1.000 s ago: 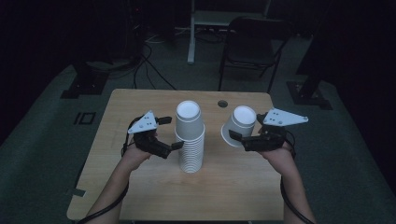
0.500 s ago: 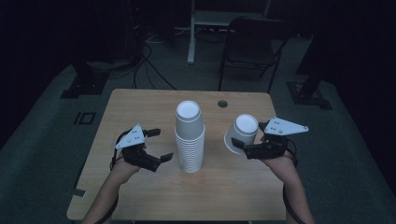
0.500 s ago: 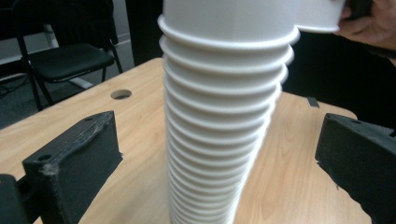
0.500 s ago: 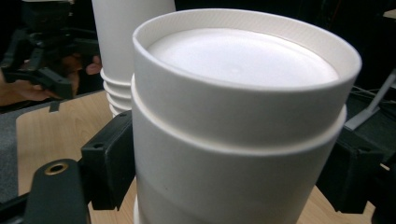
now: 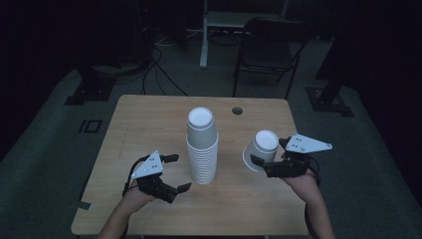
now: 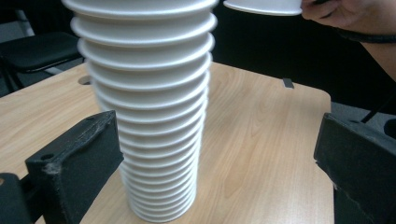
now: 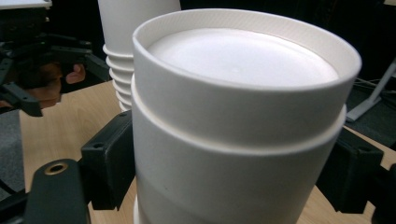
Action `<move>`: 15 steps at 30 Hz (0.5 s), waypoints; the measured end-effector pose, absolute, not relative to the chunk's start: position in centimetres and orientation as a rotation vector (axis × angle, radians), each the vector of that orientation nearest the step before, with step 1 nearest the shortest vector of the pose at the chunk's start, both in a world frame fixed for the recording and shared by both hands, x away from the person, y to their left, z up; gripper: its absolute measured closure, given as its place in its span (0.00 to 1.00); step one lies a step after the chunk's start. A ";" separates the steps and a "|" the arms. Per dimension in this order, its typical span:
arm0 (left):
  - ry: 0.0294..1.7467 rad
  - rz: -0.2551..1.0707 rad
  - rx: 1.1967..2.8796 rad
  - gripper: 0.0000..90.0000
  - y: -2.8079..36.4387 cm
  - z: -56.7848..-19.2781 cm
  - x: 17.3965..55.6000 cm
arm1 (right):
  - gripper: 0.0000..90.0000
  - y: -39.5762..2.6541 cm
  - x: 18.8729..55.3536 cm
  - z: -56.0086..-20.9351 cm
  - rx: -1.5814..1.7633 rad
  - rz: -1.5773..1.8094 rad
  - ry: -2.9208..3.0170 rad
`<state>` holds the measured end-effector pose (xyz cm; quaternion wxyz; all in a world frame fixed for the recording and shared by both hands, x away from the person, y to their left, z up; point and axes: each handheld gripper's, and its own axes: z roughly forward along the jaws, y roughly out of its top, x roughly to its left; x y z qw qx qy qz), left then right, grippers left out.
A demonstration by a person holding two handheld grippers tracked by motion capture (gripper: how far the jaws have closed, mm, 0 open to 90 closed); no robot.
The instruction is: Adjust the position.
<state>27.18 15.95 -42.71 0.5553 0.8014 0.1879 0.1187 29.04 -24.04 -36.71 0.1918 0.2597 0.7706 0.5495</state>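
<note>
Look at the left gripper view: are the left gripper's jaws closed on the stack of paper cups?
No. The left gripper stands open, its jaws spread wide on either side of the stack of paper cups without touching it.

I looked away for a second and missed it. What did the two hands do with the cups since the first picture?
The left gripper let go of the cup stack and pulled back toward the person; its jaws now stand open beside the stack. The right gripper, shut on the cup it holds, moved down and a little to the right, away from the stack. The stack stayed in the same spot on the table.
</note>
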 end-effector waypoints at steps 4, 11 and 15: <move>0.423 0.262 1.909 0.01 15.2 -42.9 26.8 | 0.20 -24.3 28.7 -36.9 0.735 1.553 2.165; 0.358 0.200 1.913 0.01 12.7 -43.0 26.1 | 0.20 -24.2 28.6 -37.0 0.732 1.554 2.166; 0.334 0.170 1.906 0.01 11.2 -43.0 26.0 | 0.20 -24.0 28.3 -36.9 0.717 1.564 2.172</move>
